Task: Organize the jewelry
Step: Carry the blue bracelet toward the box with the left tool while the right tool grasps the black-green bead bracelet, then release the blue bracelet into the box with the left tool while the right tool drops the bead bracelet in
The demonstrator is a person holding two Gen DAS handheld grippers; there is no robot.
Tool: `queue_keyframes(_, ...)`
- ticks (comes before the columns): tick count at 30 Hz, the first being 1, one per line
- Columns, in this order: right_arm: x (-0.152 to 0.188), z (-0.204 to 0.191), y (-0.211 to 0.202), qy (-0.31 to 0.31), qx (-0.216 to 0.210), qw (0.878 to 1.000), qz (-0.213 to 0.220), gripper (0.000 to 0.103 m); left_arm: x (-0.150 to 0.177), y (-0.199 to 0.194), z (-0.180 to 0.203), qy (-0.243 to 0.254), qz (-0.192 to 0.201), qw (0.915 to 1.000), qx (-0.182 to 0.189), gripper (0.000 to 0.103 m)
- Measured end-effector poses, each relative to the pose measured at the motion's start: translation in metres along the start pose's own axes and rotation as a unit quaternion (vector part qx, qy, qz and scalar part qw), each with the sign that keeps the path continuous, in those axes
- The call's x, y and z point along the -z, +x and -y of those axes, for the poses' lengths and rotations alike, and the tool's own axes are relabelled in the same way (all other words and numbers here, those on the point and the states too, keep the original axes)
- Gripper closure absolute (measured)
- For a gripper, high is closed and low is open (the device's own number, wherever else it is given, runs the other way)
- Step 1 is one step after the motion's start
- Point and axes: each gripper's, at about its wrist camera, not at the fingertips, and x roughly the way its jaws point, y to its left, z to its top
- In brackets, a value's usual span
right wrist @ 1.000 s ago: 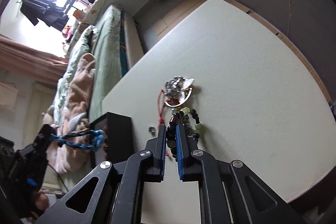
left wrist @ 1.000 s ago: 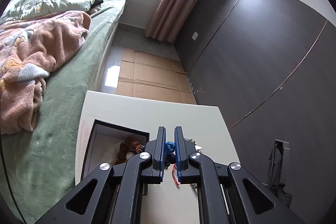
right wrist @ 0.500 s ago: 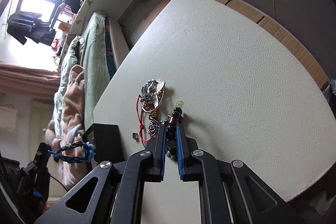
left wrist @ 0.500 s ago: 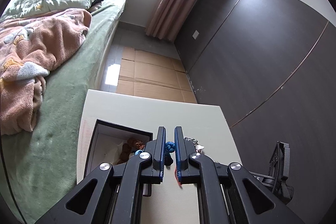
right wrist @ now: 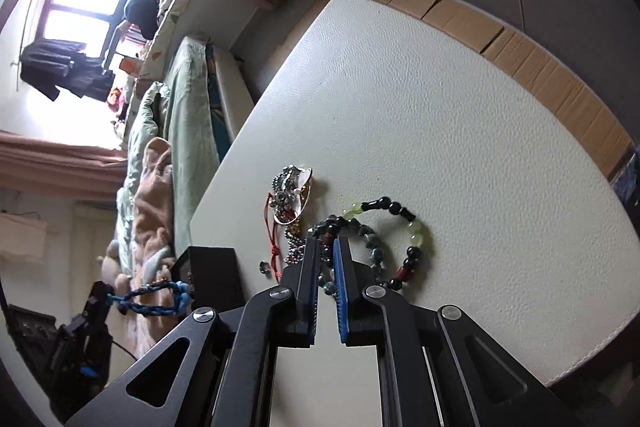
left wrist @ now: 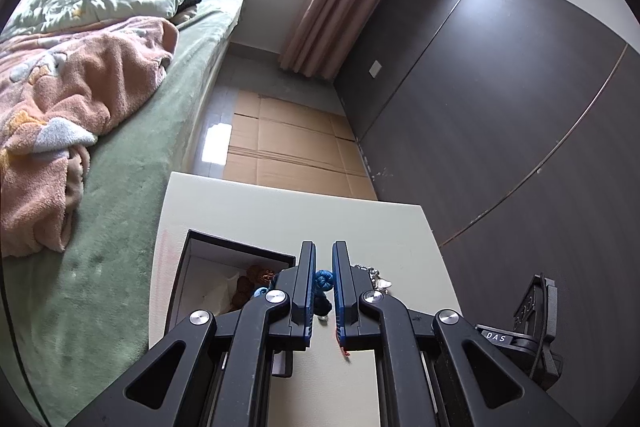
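Now carrying a blue braided cord bracelet [right wrist: 154, 301] toward the open black jewelry box [left wrist: 224, 267], with beads waiting under the other tool.

Left gripper [left wrist: 323, 281] clamped on the blue cord, hanging just right of the box mouth, so a short move leftward and down. Right gripper [right wrist: 328, 259] nearly together, straddling the strand of a dark-and-green beaded bracelet [right wrist: 384, 239] on the pale leather-textured tabletop [right wrist: 460, 107], possibly pinching it. Counted: one box, one blue cord, perhaps two bead loops, one silver heap [right wrist: 290, 195], one red string [right wrist: 272, 227].
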Motion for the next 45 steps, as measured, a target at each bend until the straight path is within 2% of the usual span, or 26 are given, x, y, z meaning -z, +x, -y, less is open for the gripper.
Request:
queue_keyframes(2, 0.001, -0.005, -0.003, -0.015, 0.009, 1.000, 0.009, 0.095, 0.000, 0.000, -0.001, -0.001, 0.000, 1.0000, -0.001, 0.095)
queue_keyframes(5, 0.003, -0.019, -0.003, -0.054, 0.058, 0.997, 0.017, 0.095, 0.000, 0.000, -0.001, -0.003, 0.001, 1.0000, -0.002, 0.095)
queue_keyframes(9, 0.006, -0.025, 0.016, -0.079, 0.048, 0.996, -0.017, 0.094, -0.001, 0.001, -0.002, -0.004, 0.000, 1.0000, -0.003, 0.095)
queue_keyframes(16, 0.010, -0.025, 0.046, -0.105, 0.107, 0.988, -0.046, 0.093, -0.003, -0.004, -0.006, -0.008, 0.014, 0.9999, 0.003, 0.095)
queue_keyframes(17, 0.011, -0.026, 0.048, -0.111, 0.115, 0.986, -0.047, 0.091, -0.004, -0.006, -0.006, -0.009, 0.019, 0.9998, 0.004, 0.095)
queue_keyframes(19, 0.012, -0.027, 0.050, -0.121, 0.117, 0.985, -0.046, 0.076, -0.005, -0.011, -0.008, -0.013, 0.031, 0.9994, 0.010, 0.095)
queue_keyframes(21, 0.013, -0.030, 0.049, -0.130, 0.120, 0.983, -0.041, 0.066, -0.007, -0.014, -0.010, -0.015, 0.040, 0.9990, 0.012, 0.095)
queue_keyframes(22, 0.013, -0.032, 0.048, -0.134, 0.125, 0.982, -0.037, 0.064, -0.007, -0.015, -0.011, -0.016, 0.042, 0.9989, 0.011, 0.095)
queue_keyframes(27, 0.015, -0.033, 0.049, -0.145, 0.133, 0.980, -0.029, 0.065, -0.008, -0.012, -0.016, -0.023, 0.038, 0.9990, 0.000, 0.095)
queue_keyframes(28, 0.016, -0.035, 0.050, -0.151, 0.139, 0.978, -0.027, 0.067, -0.008, -0.011, -0.018, -0.025, 0.037, 0.9990, -0.003, 0.095)
queue_keyframes(29, 0.016, -0.036, 0.051, -0.159, 0.151, 0.975, -0.026, 0.073, -0.009, -0.010, -0.019, -0.026, 0.037, 0.9989, -0.005, 0.095)
queue_keyframes(30, 0.017, -0.034, 0.053, -0.157, 0.156, 0.975, -0.035, 0.093, -0.009, -0.009, -0.020, -0.027, 0.037, 0.9989, -0.007, 0.095)
queue_keyframes(34, 0.015, -0.034, 0.043, -0.145, 0.138, 0.980, -0.014, 0.093, -0.011, -0.005, -0.027, -0.030, 0.035, 0.9986, -0.027, 0.095)
queue_keyframes(37, 0.016, -0.047, 0.021, -0.155, 0.086, 0.984, 0.021, 0.093, -0.012, 0.003, -0.033, -0.032, 0.013, 0.9984, -0.045, 0.092)
queue_keyframes(38, 0.017, -0.053, 0.015, -0.161, 0.069, 0.984, 0.031, 0.093, -0.012, 0.007, -0.037, -0.040, 0.000, 0.9983, -0.043, 0.083)
queue_keyframes(39, 0.019, -0.060, 0.010, -0.168, 0.052, 0.984, 0.038, 0.093, -0.011, 0.010, -0.042, -0.052, -0.011, 0.9979, -0.037, 0.064)
queue_keyframes(40, 0.021, -0.066, 0.007, -0.175, 0.034, 0.983, 0.041, 0.093, -0.010, 0.010, -0.047, -0.064, -0.017, 0.9972, -0.034, 0.052)
queue_keyframes(41, 0.022, -0.071, 0.005, -0.180, 0.016, 0.983, 0.043, 0.093, -0.010, 0.009, -0.051, -0.071, -0.013, 0.9968, -0.035, 0.036)
queue_keyframes(42, 0.024, -0.077, 0.004, -0.185, -0.001, 0.982, 0.043, 0.093, -0.010, 0.005, -0.053, -0.074, -0.004, 0.9965, -0.039, 0.031)
queue_keyframes(45, 0.033, -0.100, 0.008, -0.206, -0.045, 0.977, 0.035, 0.093, -0.009, -0.006, -0.058, -0.077, 0.014, 0.9953, -0.057, 0.026)
